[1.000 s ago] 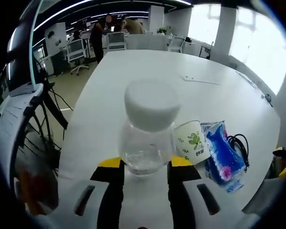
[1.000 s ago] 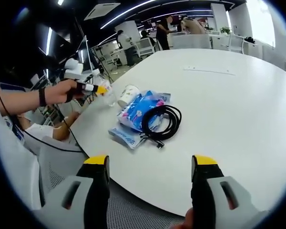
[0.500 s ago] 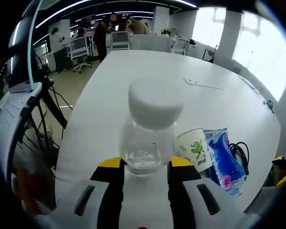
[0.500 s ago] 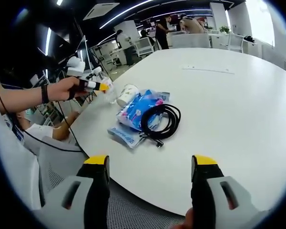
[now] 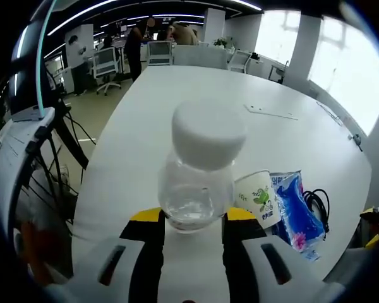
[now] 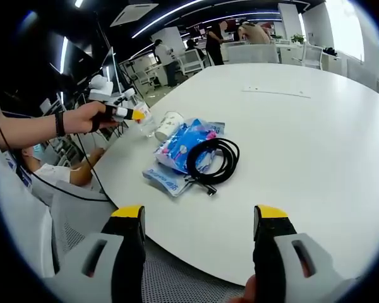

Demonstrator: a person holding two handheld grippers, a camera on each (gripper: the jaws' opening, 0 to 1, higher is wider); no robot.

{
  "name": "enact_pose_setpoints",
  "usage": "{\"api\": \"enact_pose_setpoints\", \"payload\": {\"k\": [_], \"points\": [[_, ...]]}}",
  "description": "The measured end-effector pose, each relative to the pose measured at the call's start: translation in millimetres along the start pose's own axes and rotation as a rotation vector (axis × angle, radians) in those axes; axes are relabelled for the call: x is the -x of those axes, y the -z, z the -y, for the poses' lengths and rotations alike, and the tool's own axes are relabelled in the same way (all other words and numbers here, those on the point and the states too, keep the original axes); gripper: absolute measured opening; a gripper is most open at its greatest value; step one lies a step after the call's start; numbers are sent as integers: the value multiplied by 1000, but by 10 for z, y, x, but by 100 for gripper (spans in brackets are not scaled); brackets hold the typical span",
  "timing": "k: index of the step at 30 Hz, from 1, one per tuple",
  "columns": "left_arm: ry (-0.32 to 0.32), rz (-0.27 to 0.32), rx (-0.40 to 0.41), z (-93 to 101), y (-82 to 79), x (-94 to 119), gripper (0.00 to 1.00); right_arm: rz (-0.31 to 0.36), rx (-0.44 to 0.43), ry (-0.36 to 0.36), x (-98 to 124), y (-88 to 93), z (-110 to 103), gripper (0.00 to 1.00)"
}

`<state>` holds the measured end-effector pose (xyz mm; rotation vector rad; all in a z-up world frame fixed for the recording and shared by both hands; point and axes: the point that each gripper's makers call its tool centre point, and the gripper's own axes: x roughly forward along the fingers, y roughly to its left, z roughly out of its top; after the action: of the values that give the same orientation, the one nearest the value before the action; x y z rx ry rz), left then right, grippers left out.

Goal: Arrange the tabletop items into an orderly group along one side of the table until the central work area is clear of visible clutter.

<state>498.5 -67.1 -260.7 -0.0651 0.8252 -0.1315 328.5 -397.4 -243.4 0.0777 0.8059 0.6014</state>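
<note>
A clear plastic bottle (image 5: 199, 173) with a white cap sits between the yellow-tipped jaws of my left gripper (image 5: 192, 218), which is shut on it just above the table's left edge. In the right gripper view that same left gripper (image 6: 127, 114) and bottle (image 6: 145, 121) appear at the far left, held by a hand. Beside it lies a paper cup (image 5: 258, 197) (image 6: 168, 124) on its side, then a blue packet (image 5: 295, 205) (image 6: 180, 144) and a coiled black cable (image 6: 211, 158) (image 5: 317, 194). My right gripper (image 6: 199, 218) stands open, low at the table's near edge.
The large white table (image 6: 316, 139) stretches away to the right and back. A flat white strip (image 6: 276, 93) lies far out on it. Office chairs and people stand beyond the far end. A grey chair (image 6: 76, 218) sits below the near edge.
The bottle in my left gripper has tipped and shifted slightly toward the cup. The right gripper and the pile are where they were.
</note>
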Motion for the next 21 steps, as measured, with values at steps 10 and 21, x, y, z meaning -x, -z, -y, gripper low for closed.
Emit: {"api": "enact_pose_setpoints", "payload": {"k": [10,21], "points": [[4,-3,12,-2,4,-7,34,0,-1,-1,-8,0,-6,69],[-5,-2,37,-2,-1,-11,34,1,-3,-2,-5,-3,-14,69]]}}
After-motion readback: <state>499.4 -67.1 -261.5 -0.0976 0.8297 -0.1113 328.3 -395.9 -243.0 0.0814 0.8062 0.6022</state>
